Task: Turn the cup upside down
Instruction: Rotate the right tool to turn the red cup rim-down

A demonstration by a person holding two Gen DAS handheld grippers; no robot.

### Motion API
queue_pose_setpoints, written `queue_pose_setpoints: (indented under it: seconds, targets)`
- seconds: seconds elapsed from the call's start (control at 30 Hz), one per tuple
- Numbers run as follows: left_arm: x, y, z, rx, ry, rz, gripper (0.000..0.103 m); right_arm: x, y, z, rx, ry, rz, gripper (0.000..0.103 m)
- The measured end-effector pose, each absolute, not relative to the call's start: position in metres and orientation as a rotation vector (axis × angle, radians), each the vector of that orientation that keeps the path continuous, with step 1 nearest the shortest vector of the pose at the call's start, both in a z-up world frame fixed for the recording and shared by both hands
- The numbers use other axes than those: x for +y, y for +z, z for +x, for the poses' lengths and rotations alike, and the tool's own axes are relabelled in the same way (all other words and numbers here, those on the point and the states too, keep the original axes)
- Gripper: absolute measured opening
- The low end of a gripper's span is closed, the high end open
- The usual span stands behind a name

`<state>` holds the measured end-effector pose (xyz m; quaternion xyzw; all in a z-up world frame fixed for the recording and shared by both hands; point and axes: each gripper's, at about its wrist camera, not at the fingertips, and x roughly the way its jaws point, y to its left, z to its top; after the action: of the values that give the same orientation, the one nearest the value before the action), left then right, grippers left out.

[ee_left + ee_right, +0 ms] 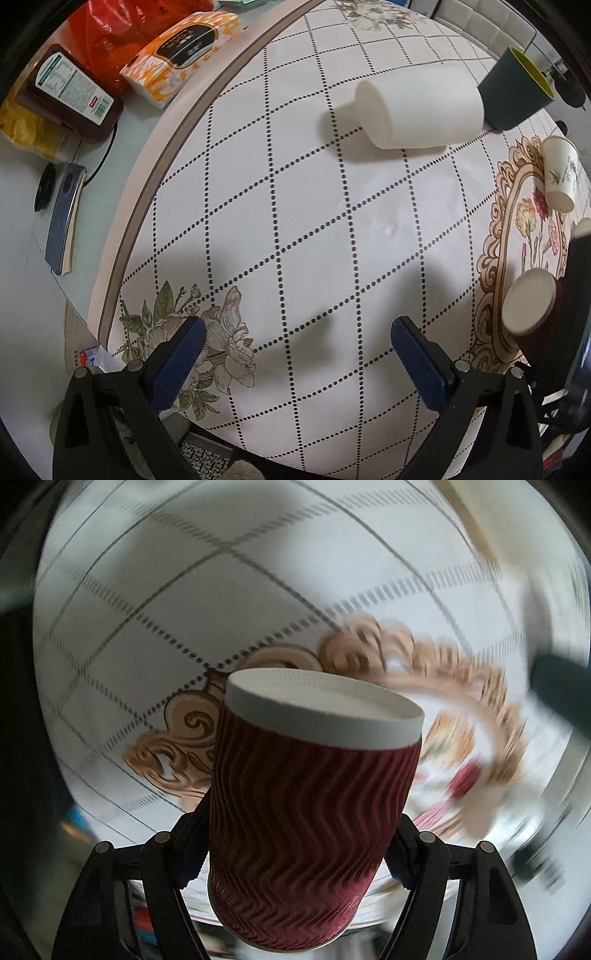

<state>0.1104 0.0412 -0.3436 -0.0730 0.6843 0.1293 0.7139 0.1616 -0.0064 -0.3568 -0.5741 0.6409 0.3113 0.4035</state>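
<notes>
While left gripper (297, 350) gapes, right gripper (295, 853) clamps maroon cup (306, 812) (background blurred)

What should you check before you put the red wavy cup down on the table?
1. Grip: the right hand-held gripper is shut on the red wavy cup, one finger on each side: ok.
2. Flip: the cup's closed white end faces away from the camera; whether it is fully upside down: cannot tell.
3. Landing spot: the right wrist view is blurred, so the tablecloth under the cup: cannot tell.
4. Neighbours: the white cup lying on its side and the dark green cup sit far from it: ok.
5. Left hand-held gripper: open, holding nothing: ok.
</notes>
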Motion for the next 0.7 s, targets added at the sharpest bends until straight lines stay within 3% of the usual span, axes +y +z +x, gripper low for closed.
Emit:
queue_pose_setpoints:
  seconds: [0.27, 0.7]
  targets:
    - [0.024, -0.338, 0.113, 1.507, 0.260, -0.121, 0.102, -0.022, -0.363, 0.199, 1.888, 0.520, -0.993, 0.080]
    - [-0.003, -0.329, 0.119, 1.498, 0.225, -0.082, 0.102, -0.058, -0.367, 0.223, 2.031, 0.342, -0.620, 0.080]
